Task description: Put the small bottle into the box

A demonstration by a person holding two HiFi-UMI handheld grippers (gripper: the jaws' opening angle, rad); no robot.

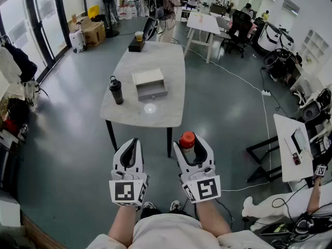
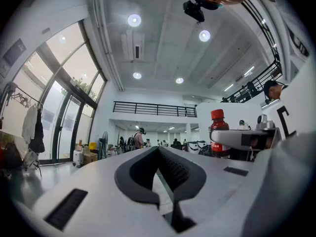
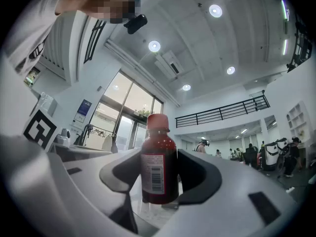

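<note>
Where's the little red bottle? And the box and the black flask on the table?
small bottle (image 3: pixel 159 169): right gripper view, its dark red body.
box (image 1: pixel 148 77): head view, its pale top.
black flask (image 1: pixel 116 93): head view, its body.

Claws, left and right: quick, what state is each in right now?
Left claw: closed, nothing in it.
Right claw: closed on the small bottle, red cap up.

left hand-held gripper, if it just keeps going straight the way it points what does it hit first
Probably the near edge of the grey stone-look table: the left hand-held gripper points that way in the head view. Its own view shows only distant room ahead, so it may pass above it.
</note>
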